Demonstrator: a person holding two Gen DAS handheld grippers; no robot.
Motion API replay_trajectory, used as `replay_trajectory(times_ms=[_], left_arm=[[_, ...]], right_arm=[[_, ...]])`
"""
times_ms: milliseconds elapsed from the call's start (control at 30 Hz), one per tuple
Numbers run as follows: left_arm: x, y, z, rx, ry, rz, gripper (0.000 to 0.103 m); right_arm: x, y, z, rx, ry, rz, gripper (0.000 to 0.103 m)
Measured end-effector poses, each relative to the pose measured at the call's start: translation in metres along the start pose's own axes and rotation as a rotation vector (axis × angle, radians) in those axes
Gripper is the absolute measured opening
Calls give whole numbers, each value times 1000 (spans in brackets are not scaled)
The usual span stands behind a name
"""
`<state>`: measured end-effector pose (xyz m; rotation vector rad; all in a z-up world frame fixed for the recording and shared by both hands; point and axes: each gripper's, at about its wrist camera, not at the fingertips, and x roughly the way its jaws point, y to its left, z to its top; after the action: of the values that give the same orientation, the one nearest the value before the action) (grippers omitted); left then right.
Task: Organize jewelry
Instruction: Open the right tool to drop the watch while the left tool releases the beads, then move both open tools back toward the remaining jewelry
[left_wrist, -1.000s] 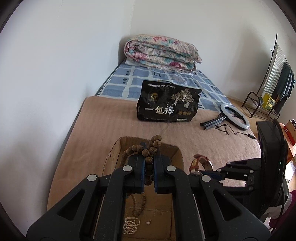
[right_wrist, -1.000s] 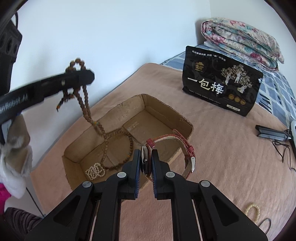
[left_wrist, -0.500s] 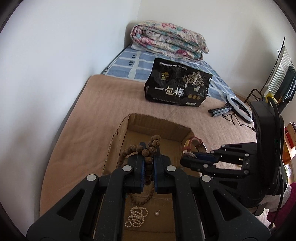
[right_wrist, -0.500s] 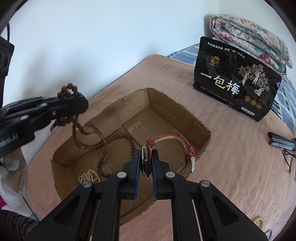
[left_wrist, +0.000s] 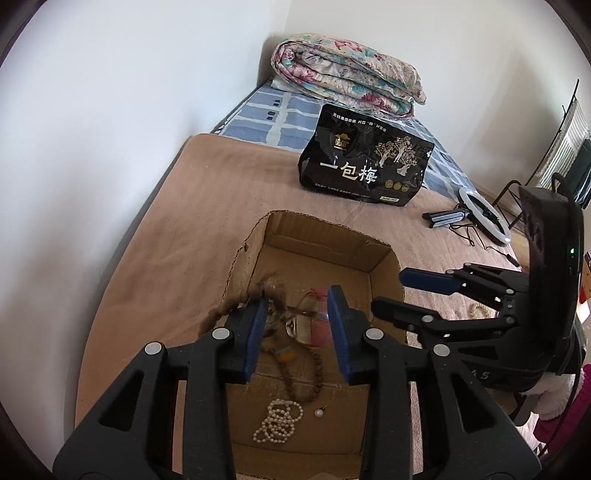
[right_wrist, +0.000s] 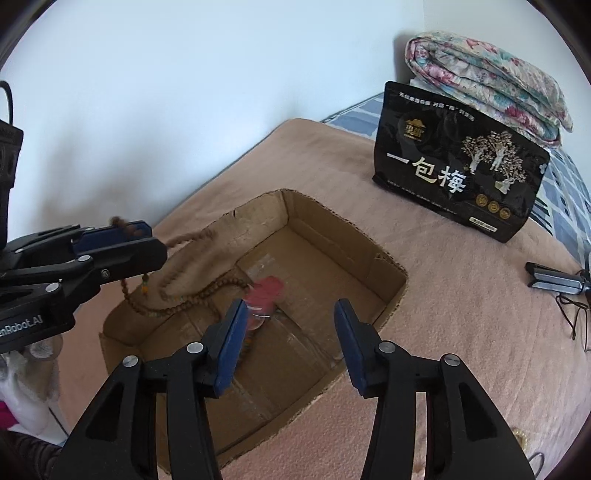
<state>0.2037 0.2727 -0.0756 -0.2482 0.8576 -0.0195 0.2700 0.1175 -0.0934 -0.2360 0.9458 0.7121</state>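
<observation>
An open cardboard box (left_wrist: 384, 258) (right_wrist: 391, 266) sits on the tan blanket. My left gripper (left_wrist: 297, 321) is open over it, and the brown bead necklace (left_wrist: 295, 373) (right_wrist: 207, 291) drops blurred from its fingers into the box. My right gripper (right_wrist: 290, 328) is open above the box, and the red-strap watch (right_wrist: 264, 299) (left_wrist: 314, 328) falls blurred below it. A white pearl bracelet (left_wrist: 279, 421) and a small pearl pin (left_wrist: 319, 412) lie on the box floor. My right gripper (left_wrist: 391, 291) shows in the left wrist view, and my left gripper (right_wrist: 147, 240) in the right wrist view.
A black snack bag (left_wrist: 365, 166) (right_wrist: 458, 184) stands beyond the box, with a folded floral quilt (left_wrist: 347, 81) behind it. A ring light on a tripod (left_wrist: 480, 218) lies at the right. A pale bead bracelet (left_wrist: 478, 310) rests on the blanket. The wall runs along the left.
Both grippers have opened over the box. The bead necklace has left the left gripper and the red watch has left the right gripper; both are dropping into the box.
</observation>
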Motion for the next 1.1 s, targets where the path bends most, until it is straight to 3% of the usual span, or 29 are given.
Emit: replay_trajectory(times_ms=[367,500,667,867,1000,1100], left_arm=[[-16,-9,-3,8,-19,8,33],[-21,-14,-6,5,-20,3,33],[-29,-29,-10,32,-31,5,33],[-35,-58,-16,96,-34,-7,33],[-33,-82,-22,127,-19,-42,51],[-31,-100,-26,150,-3,-70,52]], right_arm=[[-24,-8,-9,22,-15,-23,49],[-39,-13,-13,31,-42,-42,64],[-57,-22,-20,55,-53,-59,65],[-85,-40,-38,57,-65,-101,72],[-102,-60,-52,75,-67,-128,76],[-116,-79,-64,99,-64,-151,76]])
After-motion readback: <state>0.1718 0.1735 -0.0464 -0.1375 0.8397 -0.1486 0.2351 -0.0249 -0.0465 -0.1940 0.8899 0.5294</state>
